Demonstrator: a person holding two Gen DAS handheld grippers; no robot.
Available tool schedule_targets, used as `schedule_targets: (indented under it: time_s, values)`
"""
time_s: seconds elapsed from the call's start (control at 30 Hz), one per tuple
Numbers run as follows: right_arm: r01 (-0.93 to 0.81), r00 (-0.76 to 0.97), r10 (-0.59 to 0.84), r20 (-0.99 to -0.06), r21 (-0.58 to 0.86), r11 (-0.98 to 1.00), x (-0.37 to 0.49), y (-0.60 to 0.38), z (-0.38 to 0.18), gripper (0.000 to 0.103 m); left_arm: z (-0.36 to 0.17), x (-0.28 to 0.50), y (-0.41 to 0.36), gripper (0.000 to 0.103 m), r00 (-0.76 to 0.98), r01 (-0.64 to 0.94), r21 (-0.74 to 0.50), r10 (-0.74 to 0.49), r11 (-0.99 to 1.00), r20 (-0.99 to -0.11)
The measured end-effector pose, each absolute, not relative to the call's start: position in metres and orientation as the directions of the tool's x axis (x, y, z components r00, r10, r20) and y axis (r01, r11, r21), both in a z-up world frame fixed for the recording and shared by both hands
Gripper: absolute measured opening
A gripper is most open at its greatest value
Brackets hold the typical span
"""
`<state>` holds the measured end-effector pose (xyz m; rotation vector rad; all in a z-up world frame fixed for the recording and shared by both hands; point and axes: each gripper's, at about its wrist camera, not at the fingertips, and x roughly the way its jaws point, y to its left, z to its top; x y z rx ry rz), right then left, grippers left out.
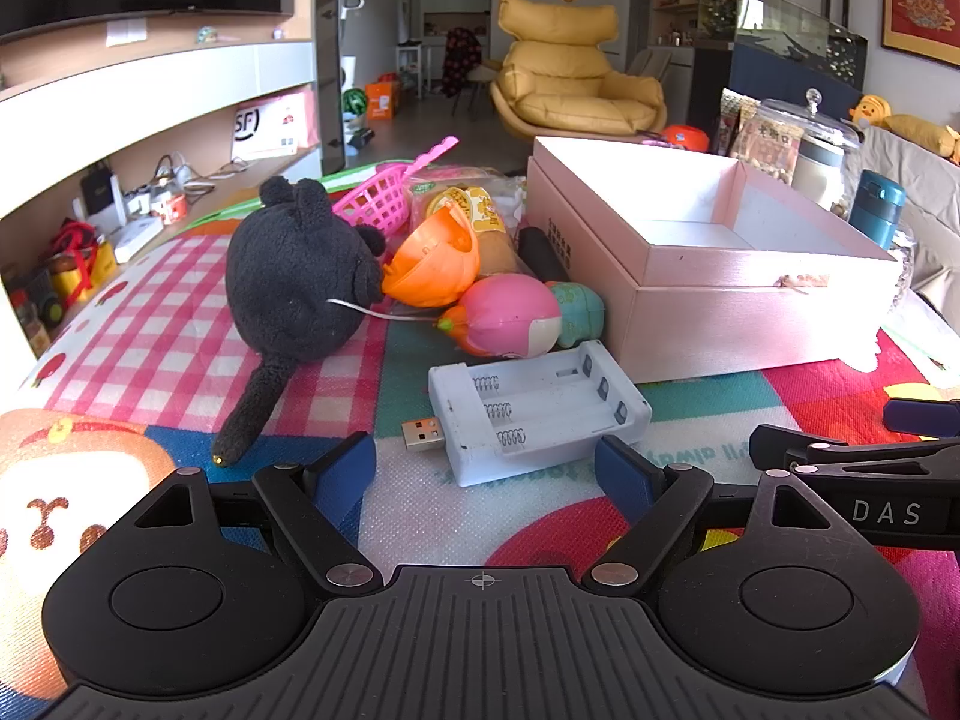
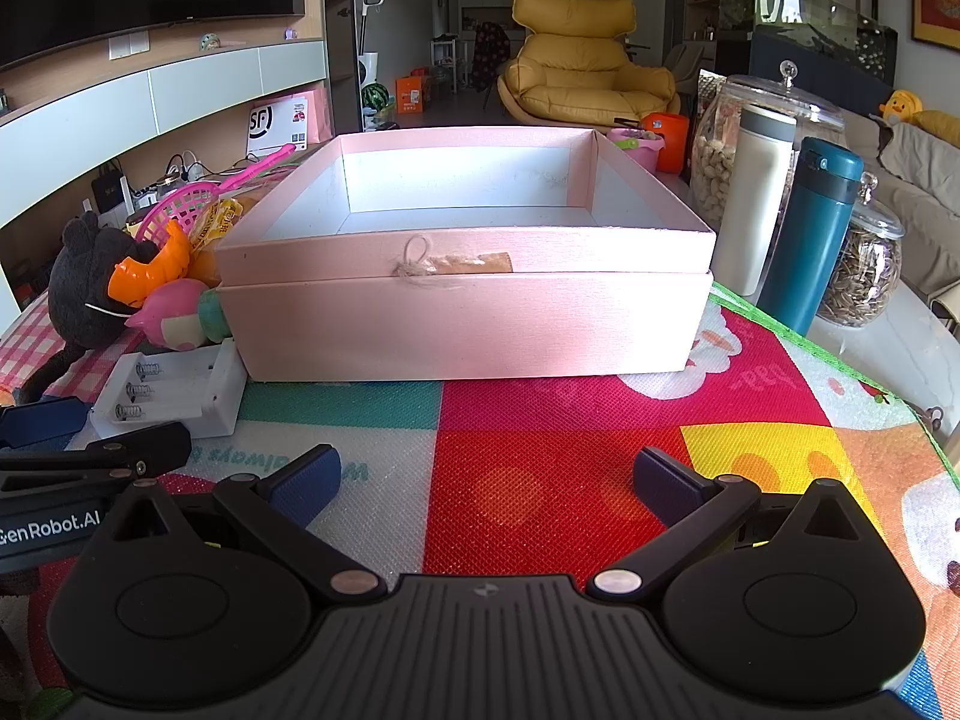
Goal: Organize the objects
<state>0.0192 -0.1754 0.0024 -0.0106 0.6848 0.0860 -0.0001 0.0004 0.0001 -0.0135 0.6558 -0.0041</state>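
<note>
Right wrist view, "GenRobot.AI" on left gripper, "SF" on shelf box

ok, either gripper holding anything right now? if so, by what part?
Nothing is held. The left gripper is open, its fingers short of the white battery case. The right gripper is open over bare mat, in front of the pink box.

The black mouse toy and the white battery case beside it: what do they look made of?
Black mouse toy: soft plush fabric, judging by its fuzzy, matte pile. White battery case: apparently hard moulded plastic, smooth and slightly scuffed, with metal coil springs and a metal USB plug.
</note>
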Motion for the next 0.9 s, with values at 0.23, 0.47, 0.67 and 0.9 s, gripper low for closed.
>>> schedule_targets:
  time_s: [0.23, 0.47, 0.67, 0.9]
  values:
    - [-0.083, 0.771, 0.076, -0.632, 0.019, 0.996, 0.0193, -0.1755, 0.0021, 0.103, 0.0001, -0.0002, 0.0003, 0.087, 0.792, 0.000, -0.013, -0.008, 1.000, -0.610]
    - [-0.083, 0.771, 0.076, -0.633, 0.019, 0.996, 0.0197, -0.1745, 0.0014, 0.103, -0.0007, -0.0014, 0.0002, 0.086, 0.794, 0.000, -0.023, -0.014, 1.000, -0.608]
    - [-0.083, 0.771, 0.074, -0.633, 0.016, 0.996, 0.0187, -0.1754, 0.0028, 0.103, 0.0031, 0.0041, 0.0003, 0.086, 0.792, -0.001, -0.013, -0.008, 1.000, -0.610]
    - [-0.083, 0.771, 0.073, -0.633, 0.014, 0.996, 0.0195, -0.1742, 0.0020, 0.103, 0.0035, 0.0045, -0.0003, 0.086, 0.792, -0.001, -0.013, -0.007, 1.000, -0.610]
